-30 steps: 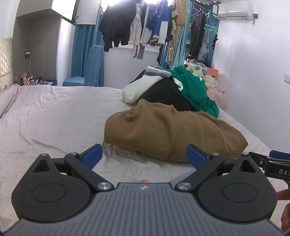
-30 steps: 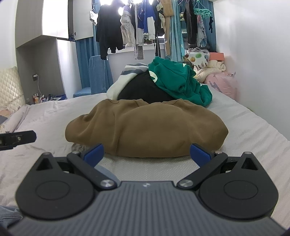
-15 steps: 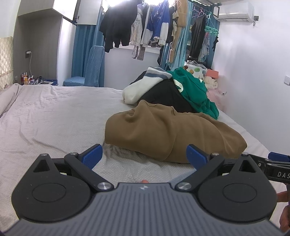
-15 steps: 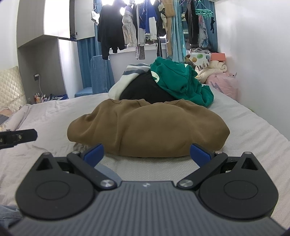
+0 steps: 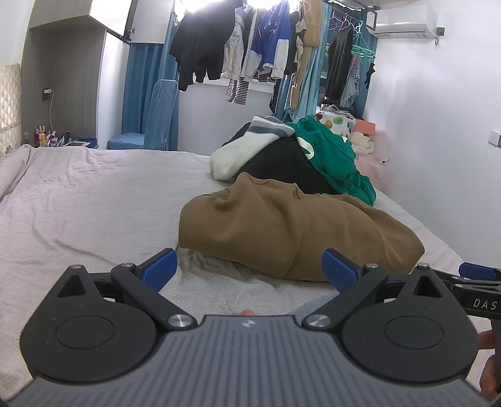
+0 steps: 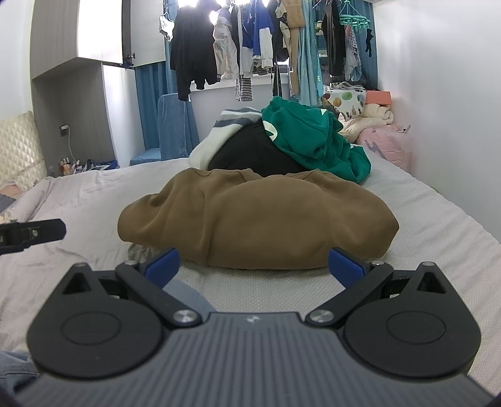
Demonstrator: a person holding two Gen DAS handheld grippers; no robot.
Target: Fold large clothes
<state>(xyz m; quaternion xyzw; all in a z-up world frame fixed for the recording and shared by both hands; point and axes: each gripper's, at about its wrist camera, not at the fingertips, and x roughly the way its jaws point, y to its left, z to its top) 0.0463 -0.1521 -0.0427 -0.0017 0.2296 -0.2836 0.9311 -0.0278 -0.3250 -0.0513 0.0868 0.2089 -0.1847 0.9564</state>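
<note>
A crumpled brown sweater (image 6: pixel 256 219) lies on the bed (image 6: pixel 438 225) toward its right edge, in front of a pile of clothes (image 6: pixel 297 141), while the left gripper (image 5: pixel 250 266) and right gripper (image 6: pixel 253 263) hover before it, jaws spread wide and empty.

Room evenly and brightly lit, window (image 5: pixel 219 6) blown out to glare at 12 o'clock, hanging clothes (image 6: pixel 194 53) backlit and darkened, straight lines bowed by fisheye distortion at the edges, corners slightly softened.
</note>
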